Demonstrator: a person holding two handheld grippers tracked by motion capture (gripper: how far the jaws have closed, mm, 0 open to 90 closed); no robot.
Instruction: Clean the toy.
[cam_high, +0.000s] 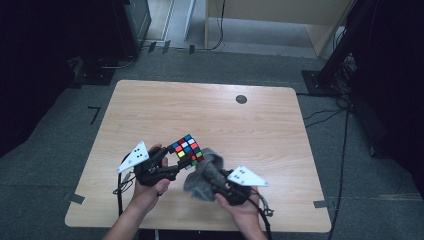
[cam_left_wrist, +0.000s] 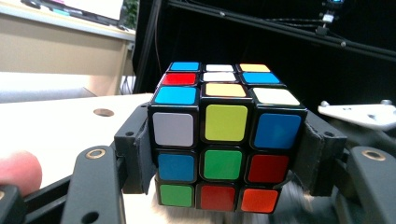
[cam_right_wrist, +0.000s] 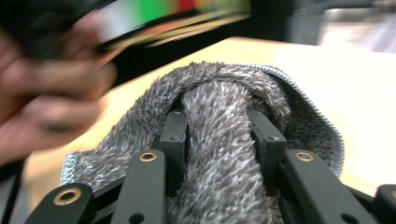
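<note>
The left gripper (cam_left_wrist: 224, 154) is clenched on the puzzle cube (cam_left_wrist: 225, 140), holding it just above the tabletop (cam_high: 210, 107). The right gripper (cam_right_wrist: 219, 135) grasps a bunched grey cloth (cam_right_wrist: 219, 107) between its jaws, the cloth touching the cube's lower side

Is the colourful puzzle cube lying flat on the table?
No, the puzzle cube is clamped between the left gripper jaws and held up above the wooden table.
</note>
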